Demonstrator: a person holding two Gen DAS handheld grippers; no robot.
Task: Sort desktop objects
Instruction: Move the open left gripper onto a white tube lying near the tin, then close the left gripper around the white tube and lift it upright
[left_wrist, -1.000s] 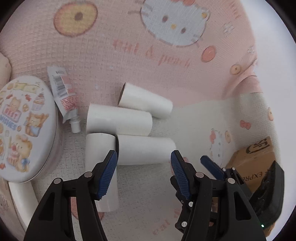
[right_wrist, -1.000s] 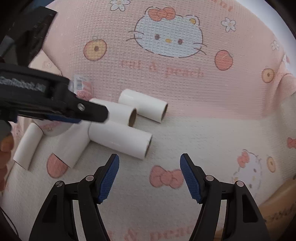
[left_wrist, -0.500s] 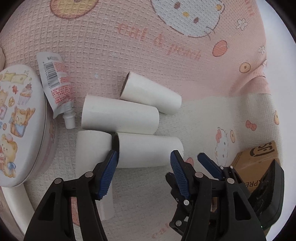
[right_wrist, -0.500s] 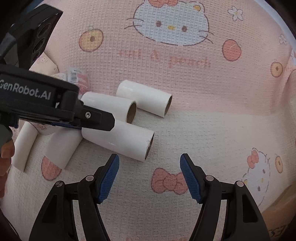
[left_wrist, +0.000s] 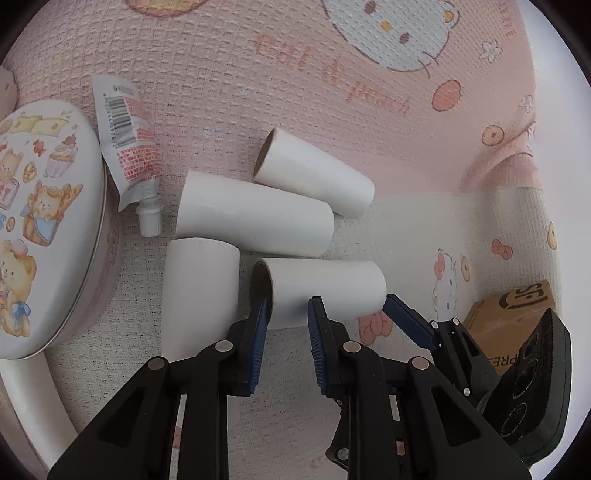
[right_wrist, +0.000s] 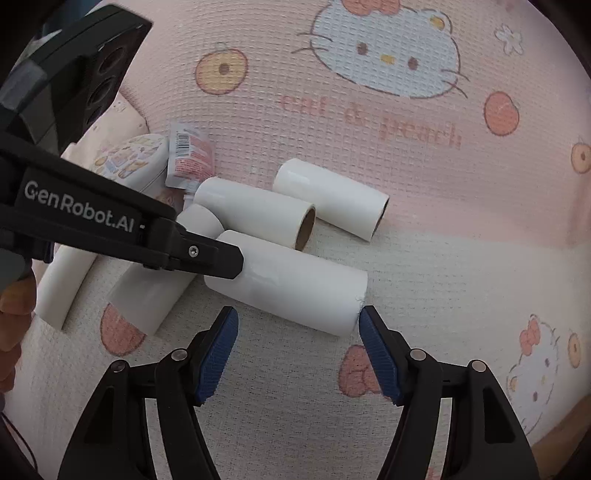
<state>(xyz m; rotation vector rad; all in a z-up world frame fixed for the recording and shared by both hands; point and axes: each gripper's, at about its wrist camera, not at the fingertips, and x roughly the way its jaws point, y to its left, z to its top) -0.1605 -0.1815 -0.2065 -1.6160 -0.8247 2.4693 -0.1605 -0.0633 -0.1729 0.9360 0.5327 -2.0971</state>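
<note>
Left tongs (left_wrist: 285, 314) pinch nearest roll's (left_wrist: 325, 291) rim; right tongs (right_wrist: 297, 325) gape.

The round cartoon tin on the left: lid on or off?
On. The printed lid sits flush over the tin's wall, with only a thin seam between them. Contents cannot be seen.

Your left gripper (left_wrist: 284, 321) reaches forward and low, jaws narrowed to a slim gap with one blue pad inside a tube's open end. Your right gripper (right_wrist: 297, 332) sits alongside, jaws spread wide, gripping nothing.
</note>
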